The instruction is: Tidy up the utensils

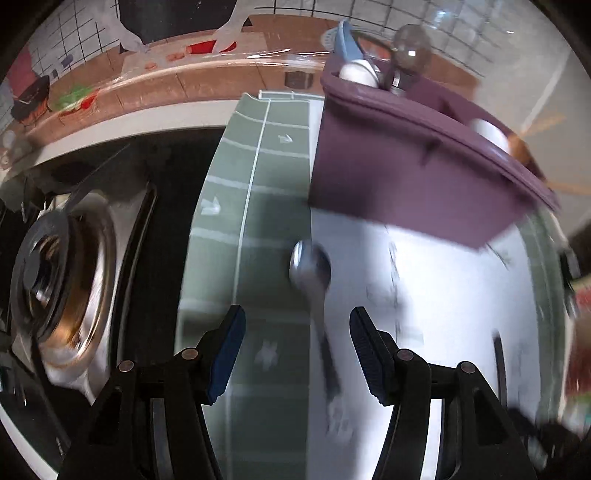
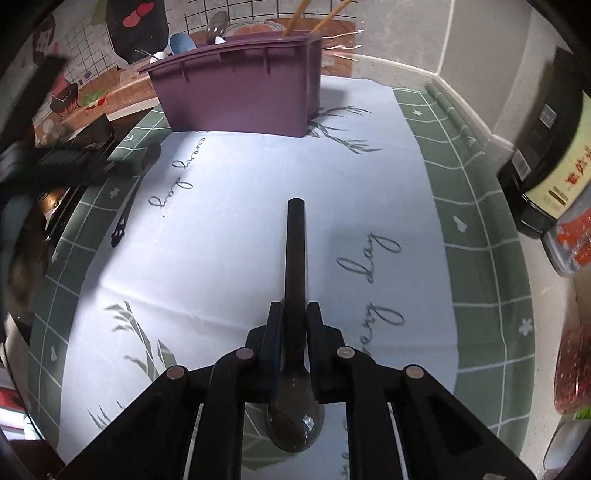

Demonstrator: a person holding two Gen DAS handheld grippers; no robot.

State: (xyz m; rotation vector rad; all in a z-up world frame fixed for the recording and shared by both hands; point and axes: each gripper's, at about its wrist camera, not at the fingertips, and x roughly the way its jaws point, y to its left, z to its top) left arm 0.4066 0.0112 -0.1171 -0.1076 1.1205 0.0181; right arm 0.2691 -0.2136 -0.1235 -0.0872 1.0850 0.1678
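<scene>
While the dark spoon point(image 2: 295, 280) sits clamped in my right tool point(image 2: 292, 325), gripped at the neck with its glossy translucent bowl back toward the camera and its straight handle pointing ahead at the purple organizer point(image 2: 240, 96), I judge the job partly done and this piece on its way in. It looks smooth, dark and rigid, with a squared-off handle end. A second piece, the metal spoon point(image 1: 312, 280), lies loose on the white mat point(image 2: 229, 236) just ahead of my left tool point(image 1: 297, 332), whose jaws stand wide apart around nothing; that view is blurred, so I cannot tell whether the spoon's lower end is a dark handle. The organizer stands at the far edge of the mat and already holds a blue scoop point(image 2: 183, 42), some white-ended pieces, a clear spoon and wooden chopsticks point(image 2: 299, 16). What is left, as I read it, is dropping in the held spoon and then the loose one. Further out, a stove burner point(image 1: 62, 273) lies to the left of the bench and a dark bottle point(image 2: 546, 162) to the right.
</scene>
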